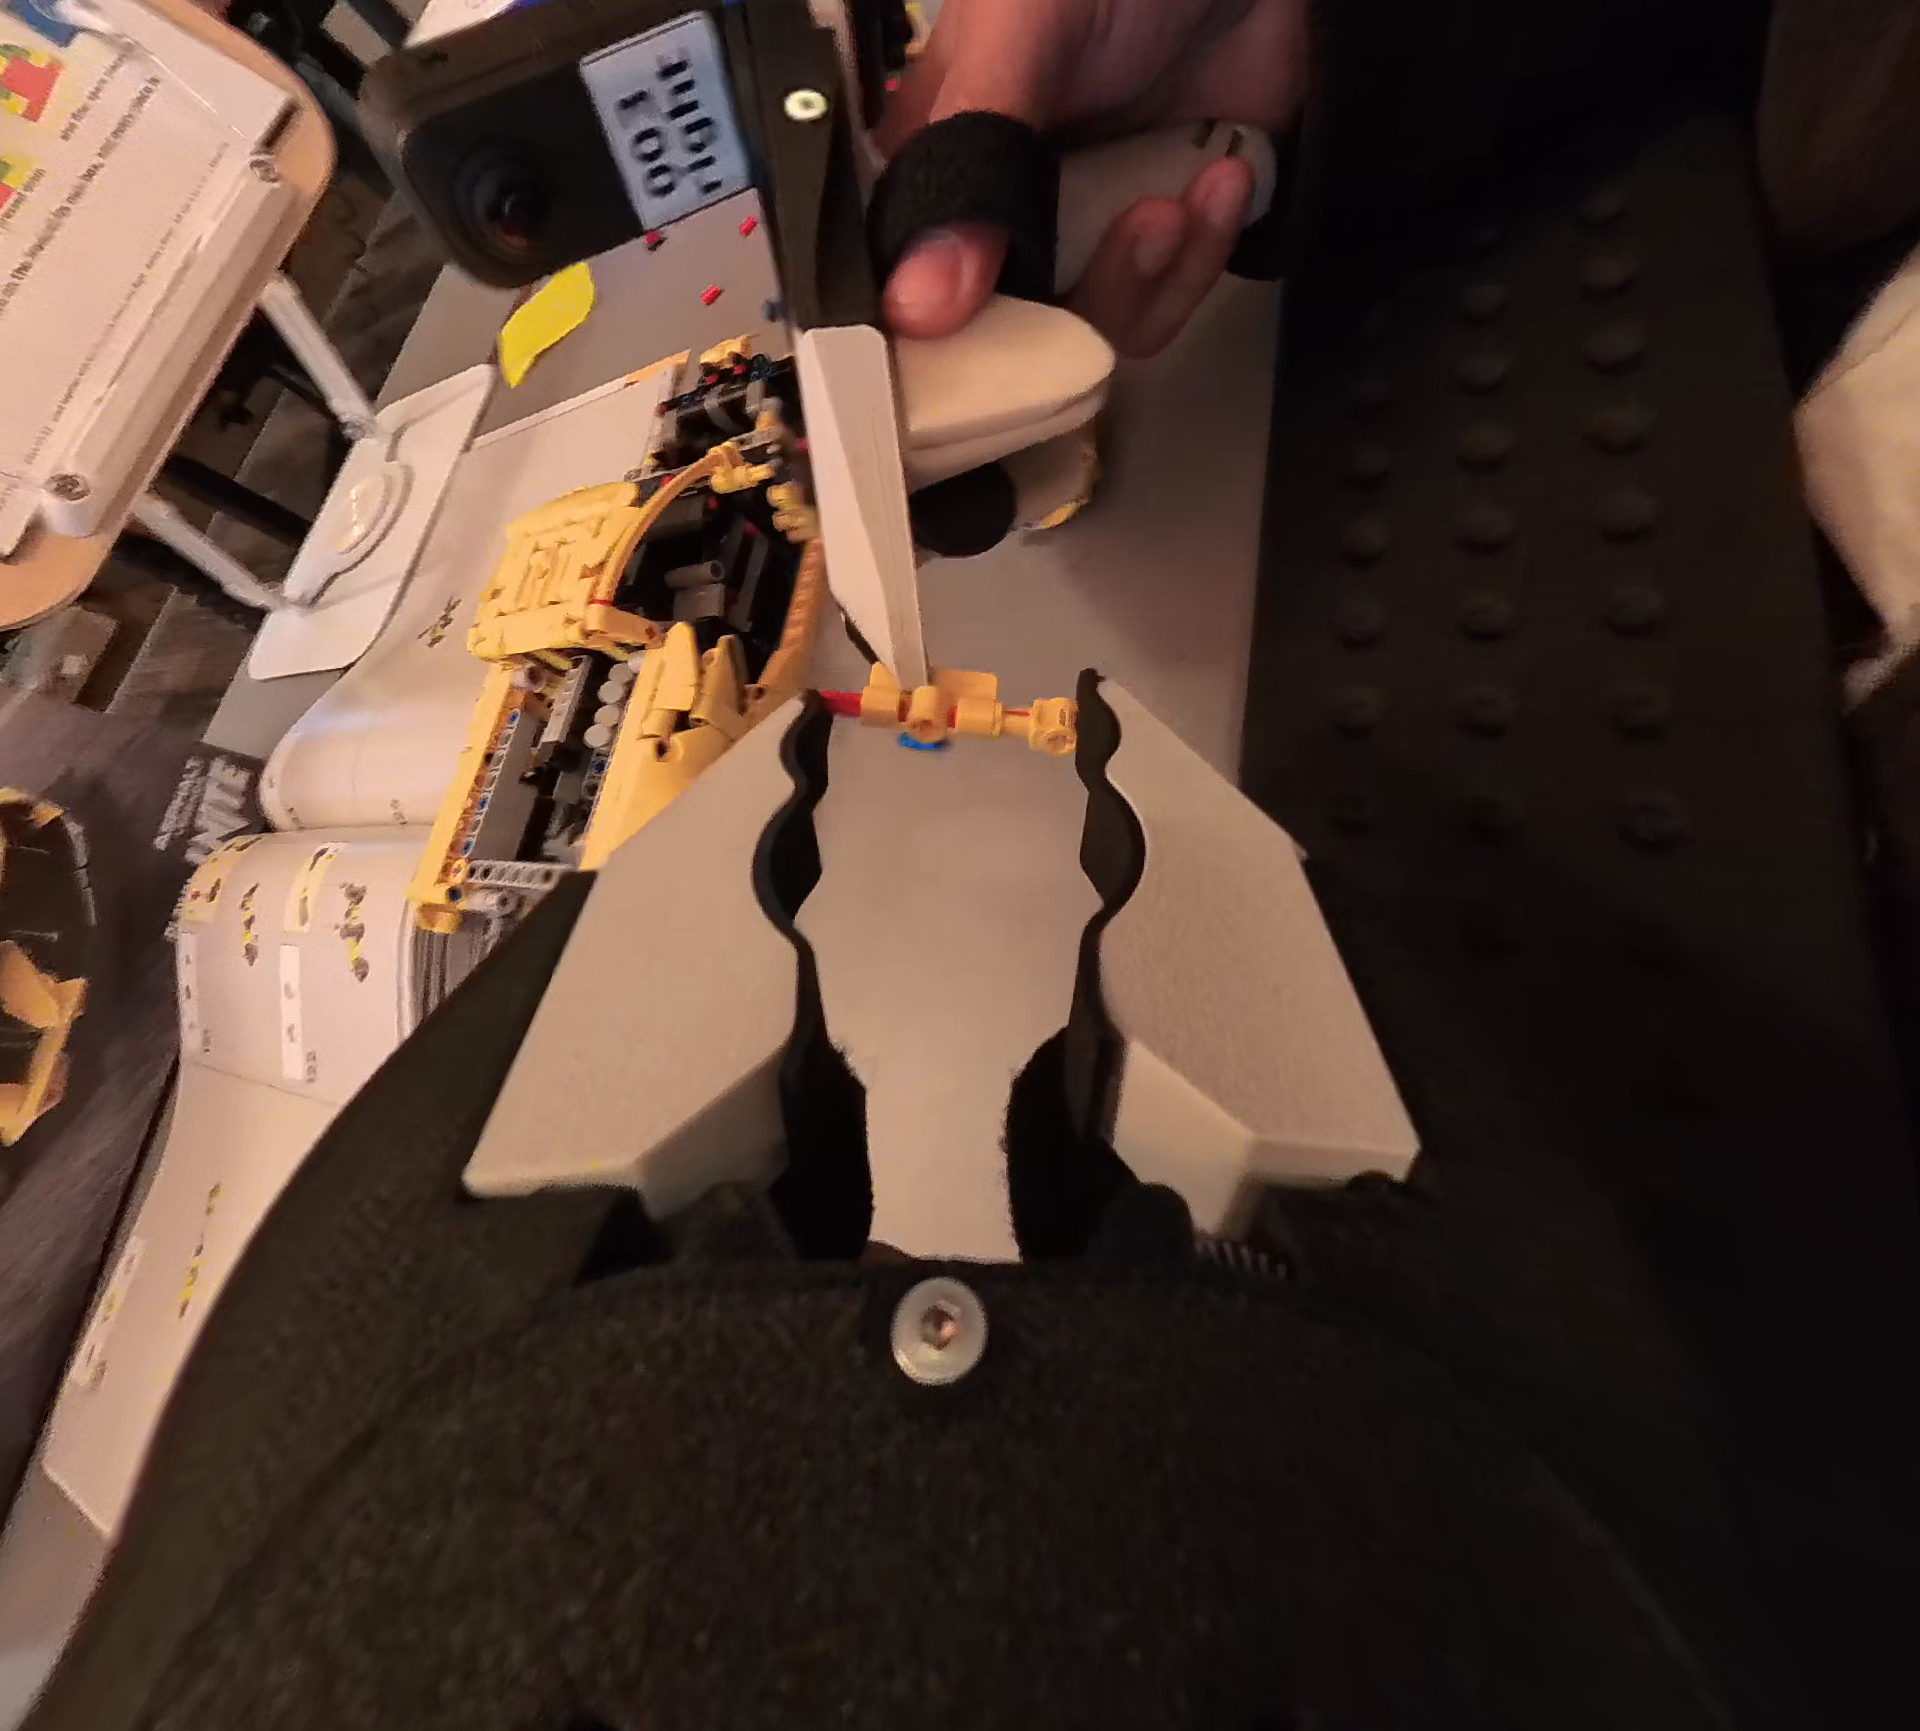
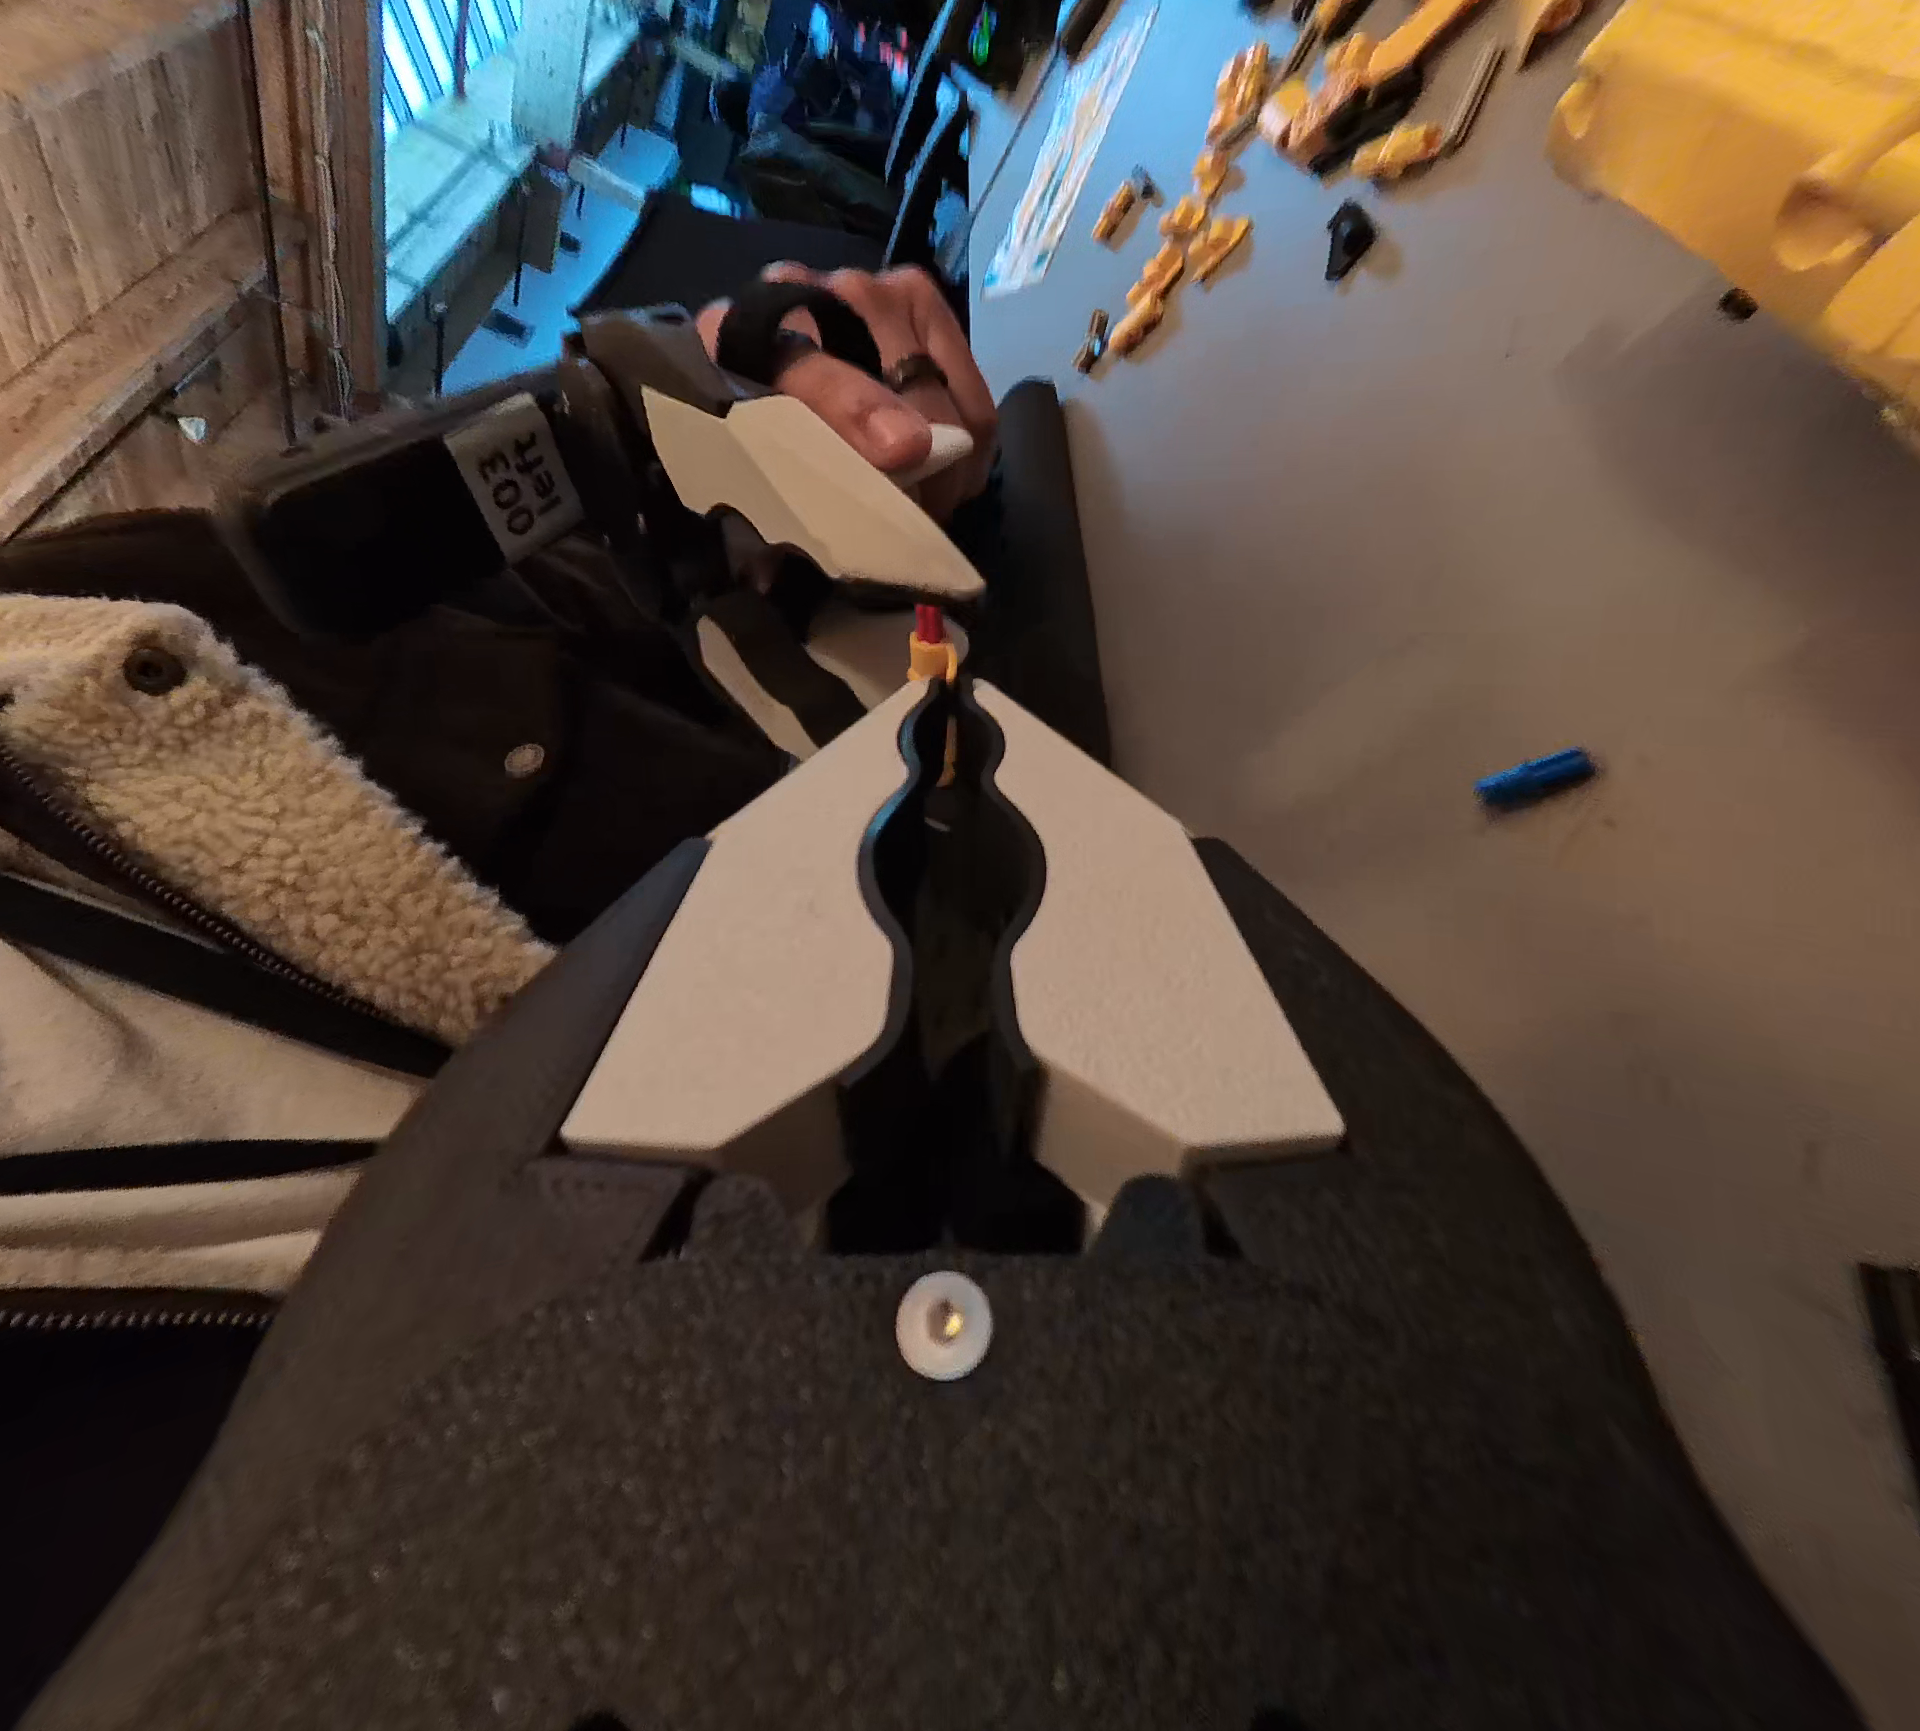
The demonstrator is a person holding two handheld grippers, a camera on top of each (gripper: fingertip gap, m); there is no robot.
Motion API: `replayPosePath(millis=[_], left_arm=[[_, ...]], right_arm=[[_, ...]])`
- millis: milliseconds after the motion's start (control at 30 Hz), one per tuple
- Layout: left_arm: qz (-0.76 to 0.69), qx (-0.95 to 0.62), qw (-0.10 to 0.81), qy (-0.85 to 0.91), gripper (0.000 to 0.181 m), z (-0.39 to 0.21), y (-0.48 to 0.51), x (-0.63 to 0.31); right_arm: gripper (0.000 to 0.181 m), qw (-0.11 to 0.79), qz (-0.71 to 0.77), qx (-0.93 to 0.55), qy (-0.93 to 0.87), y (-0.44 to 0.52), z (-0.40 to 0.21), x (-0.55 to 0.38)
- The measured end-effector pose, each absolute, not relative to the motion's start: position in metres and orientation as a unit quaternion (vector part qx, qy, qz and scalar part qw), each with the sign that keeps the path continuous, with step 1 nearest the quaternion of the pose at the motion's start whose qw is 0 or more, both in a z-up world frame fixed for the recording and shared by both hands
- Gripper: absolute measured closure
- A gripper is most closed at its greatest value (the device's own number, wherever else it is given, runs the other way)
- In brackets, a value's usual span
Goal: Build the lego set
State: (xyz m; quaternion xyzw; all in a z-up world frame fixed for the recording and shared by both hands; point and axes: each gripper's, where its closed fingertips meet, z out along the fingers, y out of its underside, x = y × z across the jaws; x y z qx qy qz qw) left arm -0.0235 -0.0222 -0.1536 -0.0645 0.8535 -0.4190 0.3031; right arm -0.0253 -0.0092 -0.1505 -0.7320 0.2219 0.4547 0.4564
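A small sub-assembly (image 1: 951,710) of yellow connectors and a blue piece on a red axle hangs in the air between both grippers. My left gripper (image 1: 945,699) has its fingers spread wide and holds the assembly lengthwise, one fingertip at each end. My right gripper (image 2: 943,694) comes down from above in the left wrist view (image 1: 914,668); it is shut on a yellow connector (image 2: 932,661) in the middle of the axle. The left gripper (image 2: 935,616) shows in the right wrist view across the red axle end. The part-built yellow Lego car (image 1: 561,580) lies behind.
The car rests on open instruction booklets (image 1: 343,850) on the grey table (image 2: 1351,642). Loose yellow parts (image 2: 1184,247), a blue pin (image 2: 1532,777) and a large yellow body section (image 2: 1766,154) lie there. A black studded mat (image 1: 1507,642) is on the right. A sign stand (image 1: 104,227) is on the left. Left and right tips are no more than a few centimetres apart.
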Motion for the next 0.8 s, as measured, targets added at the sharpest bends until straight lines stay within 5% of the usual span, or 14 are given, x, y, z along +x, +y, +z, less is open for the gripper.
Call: replayPosePath(millis=[200,467,533,600,800], left_arm=[[-0.445,-0.164,0.341,0.812,0.132,-0.141,-0.02,-0.004],[-0.578,-0.133,0.119,0.796,0.132,-0.12,-0.03,-0.048],[-0.588,-0.105,0.08,0.798,0.145,-0.117,-0.032,-0.059],[-0.58,-0.078,0.064,0.808,0.16,-0.12,-0.032,-0.066],[-0.573,-0.034,0.027,0.818,0.158,-0.115,-0.034,-0.079]], right_arm=[[0.181,0.498,0.444,-0.708,0.232,-0.007,-0.142,-0.011],[0.181,0.386,0.545,-0.736,0.11,-0.027,-0.141,-0.055],[0.181,0.357,0.556,-0.746,0.082,-0.031,-0.142,-0.065],[0.181,0.344,0.568,-0.746,0.057,-0.036,-0.139,-0.071],[0.181,0.326,0.572,-0.752,0.033,-0.042,-0.138,-0.077]])
